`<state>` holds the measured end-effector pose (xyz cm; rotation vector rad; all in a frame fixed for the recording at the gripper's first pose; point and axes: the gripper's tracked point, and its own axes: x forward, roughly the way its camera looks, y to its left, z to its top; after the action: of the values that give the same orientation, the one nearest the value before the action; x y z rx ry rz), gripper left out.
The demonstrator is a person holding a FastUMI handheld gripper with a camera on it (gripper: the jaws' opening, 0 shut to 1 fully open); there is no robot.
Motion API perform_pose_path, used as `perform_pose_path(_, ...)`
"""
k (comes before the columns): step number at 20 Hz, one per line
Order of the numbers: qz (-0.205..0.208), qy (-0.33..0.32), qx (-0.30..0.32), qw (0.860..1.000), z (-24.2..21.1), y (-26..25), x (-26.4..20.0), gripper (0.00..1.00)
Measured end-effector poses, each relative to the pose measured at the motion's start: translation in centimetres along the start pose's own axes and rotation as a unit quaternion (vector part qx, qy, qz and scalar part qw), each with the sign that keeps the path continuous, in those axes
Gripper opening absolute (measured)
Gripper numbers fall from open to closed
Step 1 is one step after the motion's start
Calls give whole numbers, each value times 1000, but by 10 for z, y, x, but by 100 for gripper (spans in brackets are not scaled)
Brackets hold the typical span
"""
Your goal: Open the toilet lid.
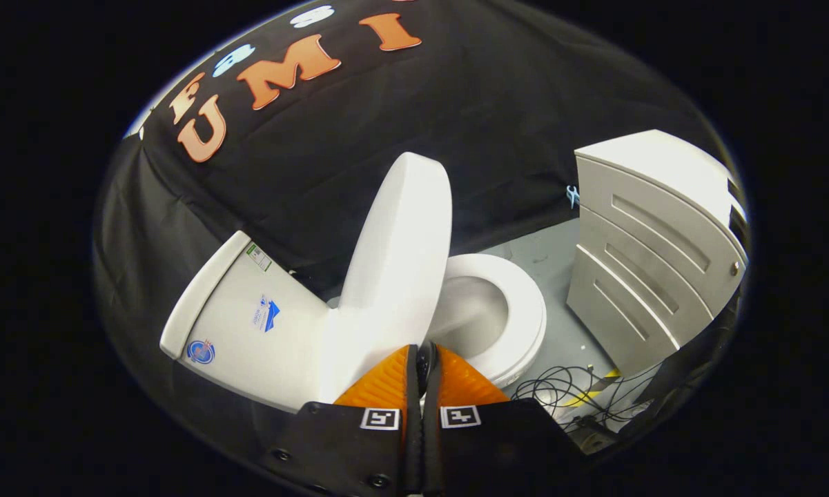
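Observation:
A white toilet stands just ahead of the fingers. Its lid (395,255) is raised nearly upright and leans toward the tank (248,324). The seat ring (521,314) lies flat around the open bowl (473,310). My gripper (422,351) is shut, its two fingers pressed together with nothing seen between them. The tips sit right at the lid's lower edge near the hinge, beside the seat ring. Whether they touch the lid cannot be told.
A white cabinet (656,241) with slatted drawer fronts stands on the grey floor (549,252) beyond the bowl. Loose black cables (569,393) and a yellow-black strip (597,383) lie on the floor beside the bowl's base. The black cloth wall hangs behind the toilet.

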<state>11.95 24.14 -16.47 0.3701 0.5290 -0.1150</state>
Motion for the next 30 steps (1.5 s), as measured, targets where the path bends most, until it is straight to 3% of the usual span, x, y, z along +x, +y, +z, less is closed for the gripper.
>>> perform_pose_path(4, -19, -12, -32, 999, 7, 21, -8, 8)
perform_pose_path(10, -50, -48, -130, 989, 16, 66, -23, 8)
perform_pose_path(18, -75, -89, -242, 963, 18, 129, -37, 8)
perform_pose_path(30, -94, -109, -311, 939, 8, 203, -44, 8)
